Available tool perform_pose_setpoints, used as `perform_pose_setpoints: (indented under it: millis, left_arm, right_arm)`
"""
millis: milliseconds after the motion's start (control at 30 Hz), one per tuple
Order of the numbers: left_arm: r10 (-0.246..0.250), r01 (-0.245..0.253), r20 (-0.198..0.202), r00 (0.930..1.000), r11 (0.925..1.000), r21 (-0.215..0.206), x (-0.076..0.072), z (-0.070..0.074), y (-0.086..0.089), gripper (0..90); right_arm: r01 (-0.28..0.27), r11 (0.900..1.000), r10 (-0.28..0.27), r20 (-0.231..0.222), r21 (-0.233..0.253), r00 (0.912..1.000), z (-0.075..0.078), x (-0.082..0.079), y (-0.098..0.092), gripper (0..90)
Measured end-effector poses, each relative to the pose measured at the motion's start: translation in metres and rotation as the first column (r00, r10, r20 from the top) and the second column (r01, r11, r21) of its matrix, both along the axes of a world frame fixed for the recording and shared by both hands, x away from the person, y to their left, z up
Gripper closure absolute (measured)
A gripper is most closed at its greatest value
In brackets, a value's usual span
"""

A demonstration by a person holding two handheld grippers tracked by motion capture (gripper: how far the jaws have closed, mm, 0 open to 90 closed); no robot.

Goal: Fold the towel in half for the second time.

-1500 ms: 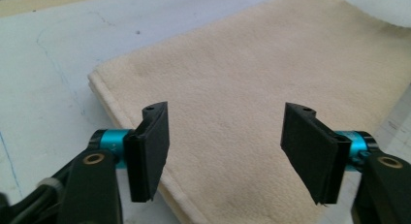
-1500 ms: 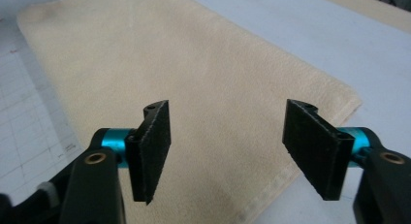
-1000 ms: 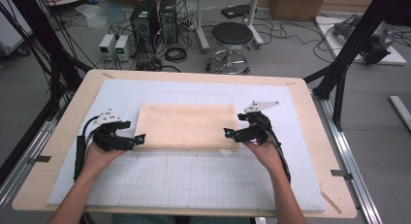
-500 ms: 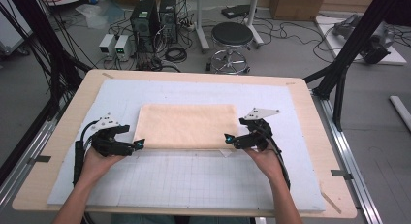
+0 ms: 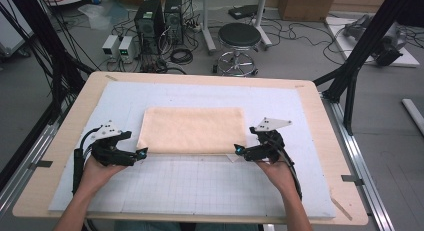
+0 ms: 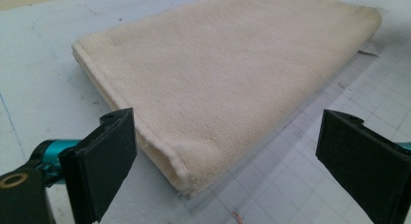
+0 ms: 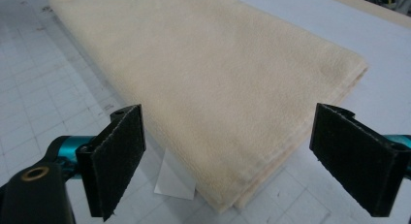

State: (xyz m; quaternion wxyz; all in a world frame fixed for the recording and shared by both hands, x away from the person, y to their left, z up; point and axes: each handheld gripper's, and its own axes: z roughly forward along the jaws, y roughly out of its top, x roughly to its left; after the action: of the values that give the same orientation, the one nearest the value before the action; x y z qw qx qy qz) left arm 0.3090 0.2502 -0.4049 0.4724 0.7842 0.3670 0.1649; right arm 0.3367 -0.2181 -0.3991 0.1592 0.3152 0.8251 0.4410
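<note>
jaws of the left gripper (image 5: 142,153) and right gripper (image 5: 237,150) gape wide at the folded towel's (image 5: 192,129) near corners, soft, light, floppy, best pinched through all layers there

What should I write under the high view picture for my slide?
Two open grippers, left gripper and right gripper, at the near corners of a folded cream towel.

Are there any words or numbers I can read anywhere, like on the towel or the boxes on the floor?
None can be read.
Towel: plain, no writing; a small white tag under its corner looks blank.
Mat: only grid lines.
Two white boxes on the floor: lit displays, too small to read.
Left claw and right claw: no labels.
</note>
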Motion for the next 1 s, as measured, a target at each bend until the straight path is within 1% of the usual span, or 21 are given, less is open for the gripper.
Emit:
perform_pose_setpoints:
  millis: [67,167,300,467,733,833,867,933,1000]
  left_arm:
    - [-0.002,0.002,0.003,1.0000,1.0000,0.003,-0.002,0.000,0.000,8.0]
    - [-0.005,0.005,0.004,1.0000,1.0000,0.006,-0.006,0.001,0.000,7.8]
    - [-0.011,0.011,0.010,0.9999,0.9999,0.007,-0.011,0.002,-0.001,7.6]
    - [-0.011,0.010,0.016,0.9998,0.9999,0.008,-0.017,0.002,0.001,7.1]
    - [-0.007,0.007,0.027,0.9996,1.0000,0.006,-0.027,0.003,0.003,7.1]
    - [-0.009,0.009,0.028,0.9996,0.9999,0.010,-0.030,0.003,0.005,7.1]
    - [-0.007,0.006,0.029,0.9996,1.0000,0.006,-0.032,0.003,0.005,7.1]
    - [-0.008,0.007,0.031,0.9995,0.9999,0.013,-0.034,0.003,0.005,7.1]
    - [-0.006,0.006,0.033,0.9995,0.9999,0.011,-0.036,0.003,0.005,7.0]
  right_arm:
    - [-0.001,1.000,0.001,-0.003,-0.008,1.0000,-0.001,-0.002,-0.002,11.9]
    - [0.010,1.000,-0.010,-0.003,0.000,0.9999,0.000,-0.007,-0.006,12.0]
    - [0.009,1.000,-0.009,0.017,0.006,0.9998,0.002,-0.012,-0.009,12.0]
    - [0.008,1.000,-0.008,0.027,0.004,0.9996,0.002,-0.018,-0.012,12.0]
    - [0.004,1.000,-0.004,0.036,0.005,0.9993,0.003,-0.026,-0.015,12.0]
    - [0.007,1.000,-0.008,0.030,0.009,0.9995,0.002,-0.030,-0.018,11.9]
    - [0.004,1.000,-0.005,0.038,0.006,0.9993,0.002,-0.030,-0.018,12.0]
    - [0.006,1.000,-0.007,0.038,0.003,0.9992,0.002,-0.034,-0.020,12.0]
    - [0.008,1.000,-0.008,0.041,0.006,0.9991,0.002,-0.036,-0.021,12.0]
